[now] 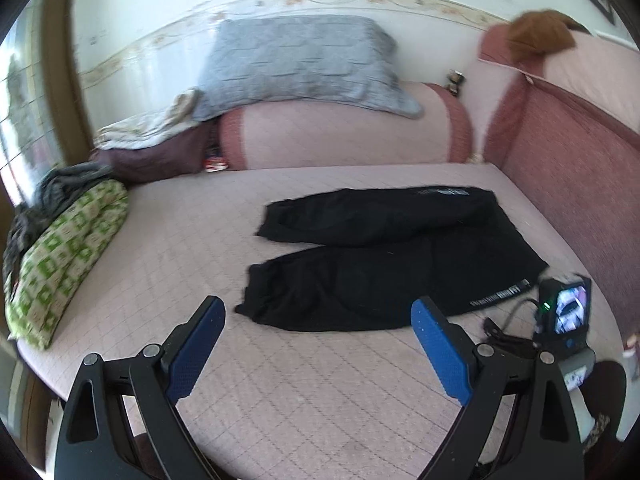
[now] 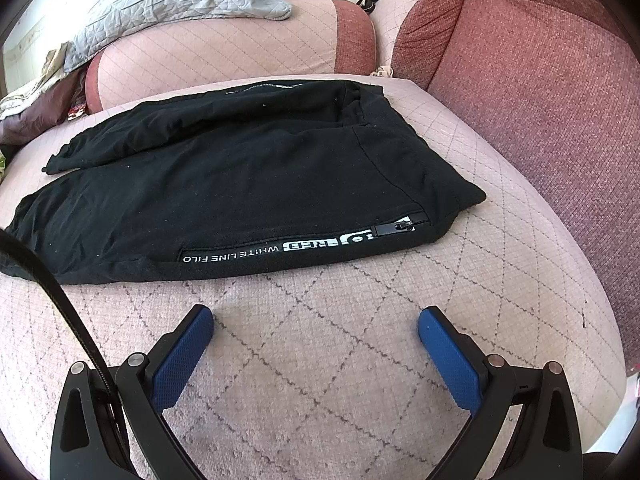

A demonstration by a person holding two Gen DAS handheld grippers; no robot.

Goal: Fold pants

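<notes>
While both tools hang empty with their blue pads spread wide, I judge that the first fold is not yet begun. The black pants (image 1: 384,256) lie flat on the pink quilted bed (image 1: 168,248), the two legs side by side and reaching left, the waist end near the red backrest cushion (image 2: 520,80). My left tool (image 1: 318,334) hovers just short of the near leg's cuff; my right tool (image 2: 316,338) hovers above bare quilt just short of the near side seam, by the white lettering and the zipper (image 2: 396,227).

To do this well, I would pinch the near leg at the cuff and at the waist corner together, taking every layer, then carry it evenly over the far leg so the seams match.

Room is good in front and to the left. A green patterned pillow (image 1: 64,256) bounds the left edge, a pink bolster (image 1: 344,136) the far side, and the cushion crowds the waist end.
</notes>
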